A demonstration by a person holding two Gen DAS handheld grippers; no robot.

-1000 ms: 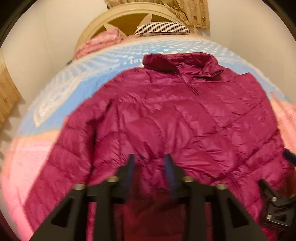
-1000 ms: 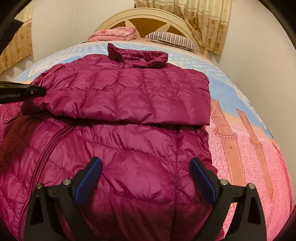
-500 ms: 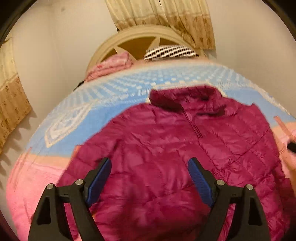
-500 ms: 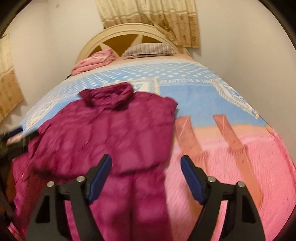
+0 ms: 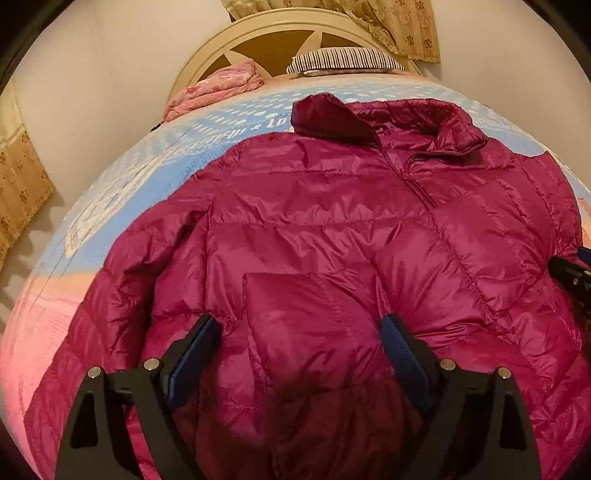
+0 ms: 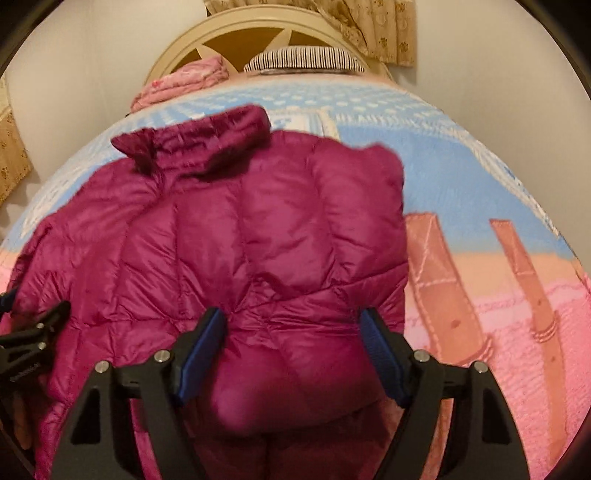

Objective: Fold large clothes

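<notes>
1. the magenta puffer jacket (image 5: 332, 236) lies spread on the bed cover (image 5: 122, 192), collar toward the headboard (image 5: 258, 40). one sleeve is folded across the chest.
2. the bed cover is light blue with white dots and letters near the pillows, then a peach band, then pink at the near end. in the right view it shows two brown strap-like shapes (image 6: 439, 280) printed on the cover, beside the jacket.
3. at the head of the bed there is a striped pillow (image 5: 343, 61) and a folded pink blanket (image 5: 214, 88), both in front of the round cream headboard.
4. the walls are plain and pale. a beige curtain (image 5: 399, 26) with flower pattern hangs behind the headboard, and another curtain (image 5: 18, 181) is at the left edge.
5. the left gripper (image 5: 299, 350) is above the lower part of the jacket, fingers wide apart, holding nothing.
6. the right gripper (image 6: 293, 347) is above the jacket's right side, also spread wide and with nothing between the fingers.
</notes>
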